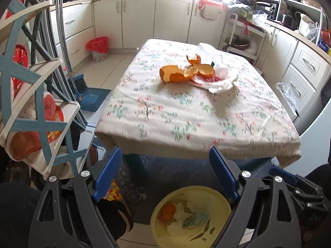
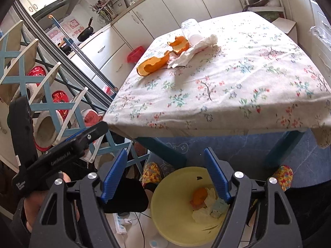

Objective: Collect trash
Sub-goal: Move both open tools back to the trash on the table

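Orange peels (image 1: 178, 73) (image 2: 154, 63), a crumpled white tissue (image 1: 222, 83) (image 2: 192, 52) and a clear plastic bottle (image 1: 219, 68) (image 2: 191, 31) lie on the far part of the floral tablecloth (image 1: 186, 111) (image 2: 238, 82). A yellow bowl (image 1: 215, 198) (image 2: 173, 210) on the floor below the near table edge holds peel and tissue scraps. My left gripper (image 1: 165, 157) is open and empty above the bowl. My right gripper (image 2: 165, 159) is open and empty, also over the bowl. The left gripper's body (image 2: 62, 148) shows at the left of the right wrist view.
A blue-and-white shoe rack (image 1: 31, 103) (image 2: 41, 95) with slippers stands left of the table. A blue dustpan and broom (image 1: 91, 95) lean beside it. A red-lined bin (image 1: 98, 47) stands by the cabinets. A power strip (image 2: 122, 223) lies on the floor.
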A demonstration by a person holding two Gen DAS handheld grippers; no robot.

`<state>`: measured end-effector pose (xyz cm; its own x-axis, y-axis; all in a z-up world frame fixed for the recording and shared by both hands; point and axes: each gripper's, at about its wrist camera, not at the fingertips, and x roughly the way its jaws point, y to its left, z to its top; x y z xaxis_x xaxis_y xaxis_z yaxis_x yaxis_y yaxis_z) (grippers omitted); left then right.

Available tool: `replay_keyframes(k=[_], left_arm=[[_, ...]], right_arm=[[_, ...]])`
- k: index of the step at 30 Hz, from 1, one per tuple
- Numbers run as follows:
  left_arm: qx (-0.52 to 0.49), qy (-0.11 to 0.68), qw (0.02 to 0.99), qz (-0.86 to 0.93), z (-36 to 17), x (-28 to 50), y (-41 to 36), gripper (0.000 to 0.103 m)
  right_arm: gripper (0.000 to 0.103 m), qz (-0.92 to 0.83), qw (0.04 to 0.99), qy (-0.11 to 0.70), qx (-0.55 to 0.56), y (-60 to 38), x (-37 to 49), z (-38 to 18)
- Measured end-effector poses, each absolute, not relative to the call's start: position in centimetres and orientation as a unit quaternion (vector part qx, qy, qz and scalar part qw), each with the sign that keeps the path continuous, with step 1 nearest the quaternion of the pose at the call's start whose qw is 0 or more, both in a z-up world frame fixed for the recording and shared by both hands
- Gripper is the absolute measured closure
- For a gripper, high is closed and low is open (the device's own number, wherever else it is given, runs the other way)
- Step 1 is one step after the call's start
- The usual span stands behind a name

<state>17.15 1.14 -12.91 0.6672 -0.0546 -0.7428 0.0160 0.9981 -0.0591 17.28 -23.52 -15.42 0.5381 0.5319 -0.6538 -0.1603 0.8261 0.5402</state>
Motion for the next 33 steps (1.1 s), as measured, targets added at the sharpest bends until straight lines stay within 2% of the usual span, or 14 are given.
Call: replay_keyframes(k=[17,33], left_arm=[[-0.044,0.416,0.908,-0.004,-12.5,25.0,2.2,0.02],[0.038,0.484,0.873,-0.048,-16.8,37.5,-1.1,0.02]], right_arm=[[0.029,0.203,0.843,0.435,0.243,-23.7,20.2,-14.9],[0.025,0.191,0.882,0.374,0.212,-26.3,28.3,-9.6]])
